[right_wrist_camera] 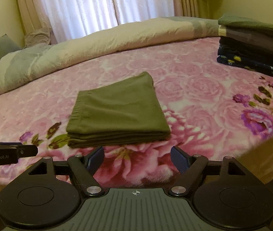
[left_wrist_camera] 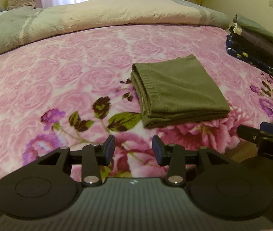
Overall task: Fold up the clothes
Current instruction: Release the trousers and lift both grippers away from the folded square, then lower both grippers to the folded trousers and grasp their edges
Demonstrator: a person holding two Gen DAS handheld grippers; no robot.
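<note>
Pink and flowered, one blanket (left_wrist_camera: pixel 63 80) covers the whole bed, printed with roses and dark leaves. Along its far edge lies one rolled quilt (left_wrist_camera: pixel 98 17) in cream and grey-green, under a window hung with white curtains (right_wrist_camera: pixel 98 3). One grey pillow (right_wrist_camera: pixel 1 46) leans against the wall at the far left corner.

At the far right corner of the bed sits one stack of folded clothes (right_wrist_camera: pixel 252 44); about five layers can be counted, green on top, then greys and black, with a dark blue patterned piece at the bottom.

One olive-green garment (right_wrist_camera: pixel 119 111) lies folded into a neat rectangle on the blanket near the front edge, well apart from the stack and touched by neither tool.

Two grippers hover over the near edge of the bed. The left gripper (left_wrist_camera: pixel 133 150) has its jaws spread and holds nothing. The right gripper (right_wrist_camera: pixel 137 158) is likewise spread wide and empty, just short of the garment's front fold.
</note>
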